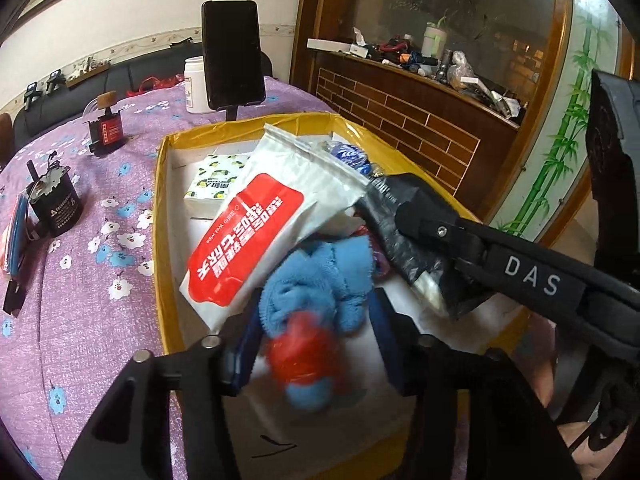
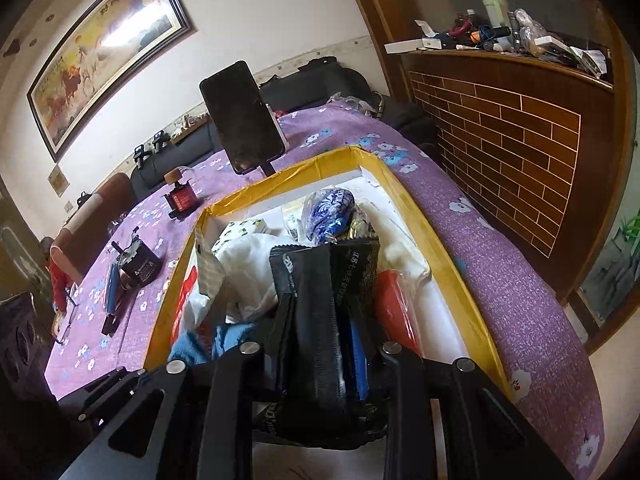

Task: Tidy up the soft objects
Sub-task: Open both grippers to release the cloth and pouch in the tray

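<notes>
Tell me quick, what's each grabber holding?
Left gripper: shut on the blue and red soft toy, over the yellow box.
Right gripper: shut on the black packet.

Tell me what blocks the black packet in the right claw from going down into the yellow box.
The right claw holds the black packet above the yellow box. Under it lie a white wipes pack and blue cloth, the latter held by the left claw.
</notes>
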Demonstrator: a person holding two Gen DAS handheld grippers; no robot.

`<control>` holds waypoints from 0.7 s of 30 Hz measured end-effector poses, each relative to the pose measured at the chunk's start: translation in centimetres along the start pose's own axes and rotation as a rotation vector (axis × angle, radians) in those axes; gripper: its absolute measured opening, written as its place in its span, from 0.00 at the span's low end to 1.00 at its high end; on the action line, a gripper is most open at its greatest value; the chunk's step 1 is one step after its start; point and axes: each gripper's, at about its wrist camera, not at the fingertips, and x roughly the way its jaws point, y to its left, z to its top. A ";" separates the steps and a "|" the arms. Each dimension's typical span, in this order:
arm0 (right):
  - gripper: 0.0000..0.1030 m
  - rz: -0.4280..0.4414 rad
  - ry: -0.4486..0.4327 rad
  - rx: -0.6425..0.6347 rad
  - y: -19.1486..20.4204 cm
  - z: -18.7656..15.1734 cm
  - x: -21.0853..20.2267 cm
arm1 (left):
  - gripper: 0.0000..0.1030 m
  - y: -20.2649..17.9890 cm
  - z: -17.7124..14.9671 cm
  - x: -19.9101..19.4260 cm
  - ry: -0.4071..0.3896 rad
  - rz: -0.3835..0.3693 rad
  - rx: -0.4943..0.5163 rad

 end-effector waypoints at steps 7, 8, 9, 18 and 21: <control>0.41 -0.012 -0.044 -0.031 1.1 0.1 -1.6 | 0.53 -0.2 -0.4 -0.8 -0.009 -0.004 0.005; 0.42 -0.016 -0.056 -0.037 1.3 0.2 -2.0 | 0.54 -0.2 -0.4 -1.0 -0.014 -0.005 0.008; 0.42 -0.016 -0.065 -0.040 1.4 0.2 -2.3 | 0.57 -0.2 -0.5 -1.3 -0.020 -0.005 0.012; 0.42 0.016 -0.111 -0.055 3.1 0.7 -4.4 | 0.60 0.8 -0.9 -4.8 -0.076 -0.013 -0.002; 0.46 0.034 -0.116 -0.066 4.1 0.7 -4.9 | 0.61 1.8 -1.0 -5.9 -0.084 -0.010 -0.017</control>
